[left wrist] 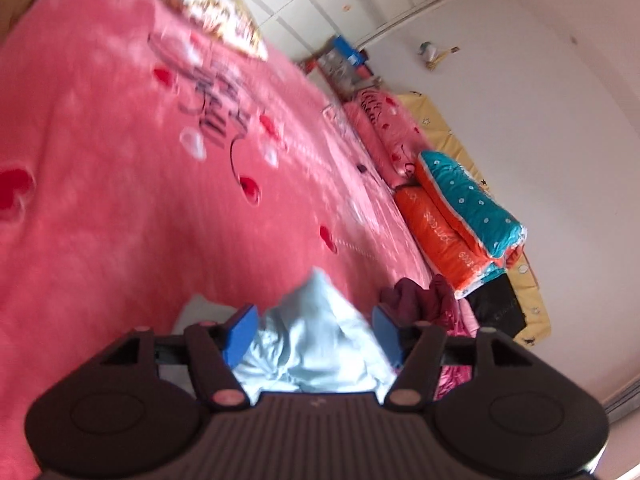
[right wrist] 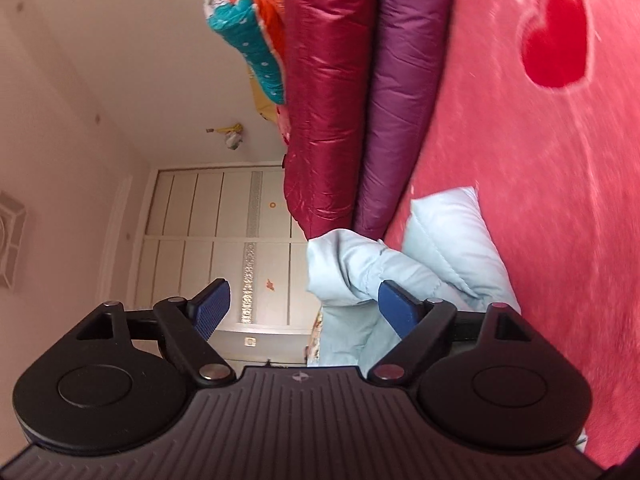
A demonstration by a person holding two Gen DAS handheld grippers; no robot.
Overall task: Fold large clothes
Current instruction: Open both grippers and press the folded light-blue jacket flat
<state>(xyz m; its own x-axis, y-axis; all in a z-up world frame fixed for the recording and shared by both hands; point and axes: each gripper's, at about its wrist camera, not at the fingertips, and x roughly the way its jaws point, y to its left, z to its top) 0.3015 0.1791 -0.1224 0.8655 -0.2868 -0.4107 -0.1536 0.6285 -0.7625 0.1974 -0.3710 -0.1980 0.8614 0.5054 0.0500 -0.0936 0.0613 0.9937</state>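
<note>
No legible text or labels.

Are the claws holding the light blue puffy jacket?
No. Both the left claw and right claw are open, with the jacket bunched loosely between them.

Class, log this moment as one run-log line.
phase: folding | left gripper: open around light blue jacket | right gripper: open, beside jacket | surface: pink bedspread

Left gripper (left wrist: 314, 330): black ribbed body, 2 round discs, blue finger pads (left wrist: 240, 332), pinkish pivot pins. Right gripper (right wrist: 306, 308): same build, blue textured pads (right wrist: 210, 310), silver pins, small centre logo.
</note>
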